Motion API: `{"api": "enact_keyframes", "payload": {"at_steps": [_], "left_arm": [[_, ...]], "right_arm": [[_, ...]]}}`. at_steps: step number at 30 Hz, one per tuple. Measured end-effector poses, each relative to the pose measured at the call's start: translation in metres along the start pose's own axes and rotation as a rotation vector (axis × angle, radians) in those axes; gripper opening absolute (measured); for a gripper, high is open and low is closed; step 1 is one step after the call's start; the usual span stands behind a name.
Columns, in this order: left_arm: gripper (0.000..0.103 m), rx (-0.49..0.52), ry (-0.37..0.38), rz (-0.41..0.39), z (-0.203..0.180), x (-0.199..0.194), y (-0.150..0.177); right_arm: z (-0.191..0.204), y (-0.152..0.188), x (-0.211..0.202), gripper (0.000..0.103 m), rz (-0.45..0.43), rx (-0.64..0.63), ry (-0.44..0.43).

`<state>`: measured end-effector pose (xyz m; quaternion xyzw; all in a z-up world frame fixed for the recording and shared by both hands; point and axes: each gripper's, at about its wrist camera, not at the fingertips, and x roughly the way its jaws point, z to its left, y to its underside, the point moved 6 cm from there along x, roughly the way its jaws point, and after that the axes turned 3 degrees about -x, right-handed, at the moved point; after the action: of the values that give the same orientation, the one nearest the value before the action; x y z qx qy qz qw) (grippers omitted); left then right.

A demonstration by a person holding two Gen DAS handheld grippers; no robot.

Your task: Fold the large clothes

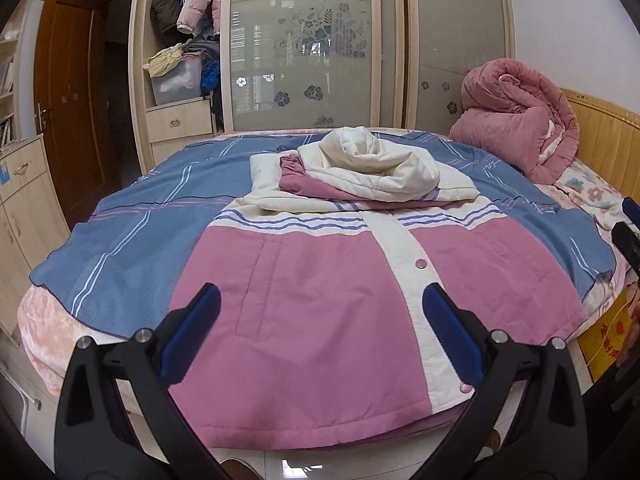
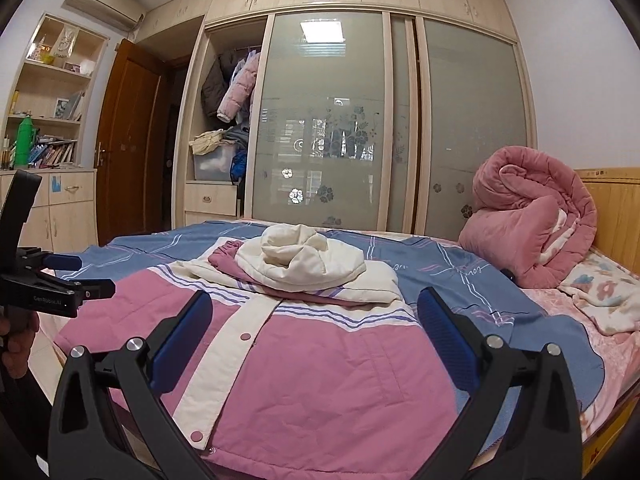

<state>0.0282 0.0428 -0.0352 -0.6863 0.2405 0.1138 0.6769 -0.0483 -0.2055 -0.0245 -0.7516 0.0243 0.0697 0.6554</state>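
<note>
Both your left tongs (image 1: 320,332) and right tongs (image 2: 316,340) hang spread apart with nothing in them, over the hem of the pink-and-cream quilted snap-front jacket (image 1: 332,288) lying flat on the blue striped bed sheet (image 1: 132,224). Sleeves and hood look tucked in already, so I'd guess next you pinch the hem corners and fold upward.

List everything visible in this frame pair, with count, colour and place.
jacket: one, pink and cream, flat on the bed, sleeves and hood folded onto its chest
blue sheet: one, striped, under the jacket
pink quilt: one, rolled, by the headboard
wardrobe: one, beige, frosted sliding doors, behind the bed
door: one, brown, left
left tool: open, above the jacket hem
right tool: open, above the hem
</note>
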Motion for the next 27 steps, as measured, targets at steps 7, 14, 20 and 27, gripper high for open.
{"api": "enact_keyframes", "payload": {"at_steps": [7,14,20,27], "left_arm": [[0.101,0.0,0.001,0.009,0.0051,-0.0002,0.0015],[0.101,0.017,0.015,0.003,0.0049,-0.0041,0.0036],[0.101,0.033,0.008,0.025,0.0039,-0.0007,0.0076],[0.101,0.045,0.01,0.038,0.0026,0.0011,0.0095]], "right_arm": [[-0.0049,-0.0022,-0.0012,0.102,-0.006,0.023,0.006],[-0.0016,-0.003,-0.0031,0.102,-0.011,0.003,-0.001],[-0.0055,-0.0035,-0.001,0.102,-0.008,0.008,0.008],[-0.0079,-0.0038,-0.0024,0.102,-0.01,-0.013,0.024]]}}
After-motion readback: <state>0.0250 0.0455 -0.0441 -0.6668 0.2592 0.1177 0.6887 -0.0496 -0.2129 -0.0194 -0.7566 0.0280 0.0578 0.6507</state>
